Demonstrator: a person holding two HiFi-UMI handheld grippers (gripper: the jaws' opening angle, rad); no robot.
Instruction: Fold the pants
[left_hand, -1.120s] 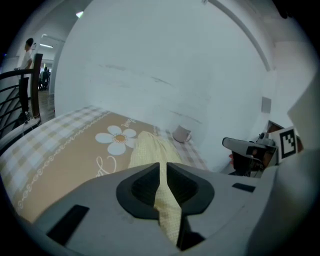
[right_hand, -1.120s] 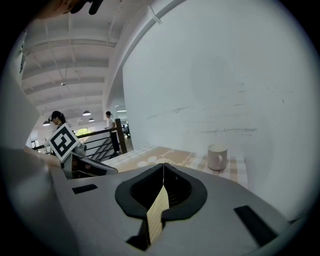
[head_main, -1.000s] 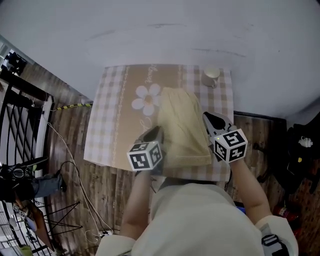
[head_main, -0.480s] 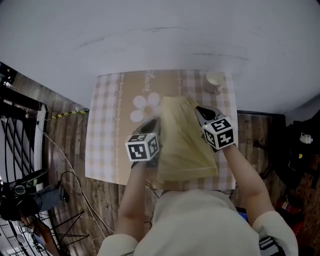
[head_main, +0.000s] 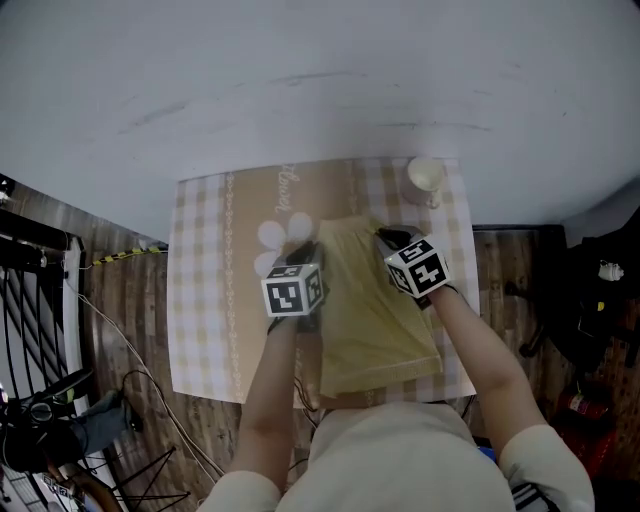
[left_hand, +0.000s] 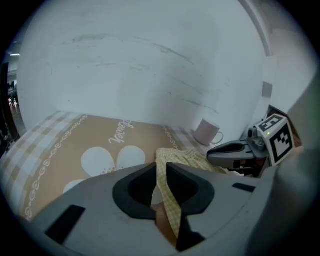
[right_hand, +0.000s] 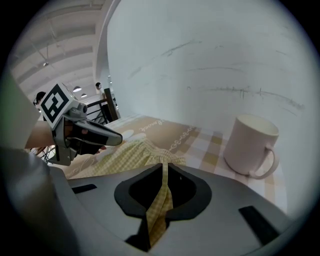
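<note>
Yellow checked pants (head_main: 378, 322) lie lengthwise on the table, right of the flower print. My left gripper (head_main: 303, 250) is at their far left corner and my right gripper (head_main: 384, 237) at their far right corner, both low over the cloth. In the left gripper view the jaws (left_hand: 161, 169) are shut on a raised edge of the pants (left_hand: 186, 158). In the right gripper view the jaws (right_hand: 165, 172) pinch a strip of the same fabric (right_hand: 134, 152). The held edge lies over the layer beneath.
A beige checked tablecloth (head_main: 205, 300) with a white flower (head_main: 272, 238) covers the small table. A white mug (head_main: 425, 176) stands at the far right corner, close to my right gripper. A white wall runs behind the table; wood floor lies on both sides.
Both grippers have moved away from the person toward the wall and lower, carrying the held pants edge from the near end over to the far end of the pants.
</note>
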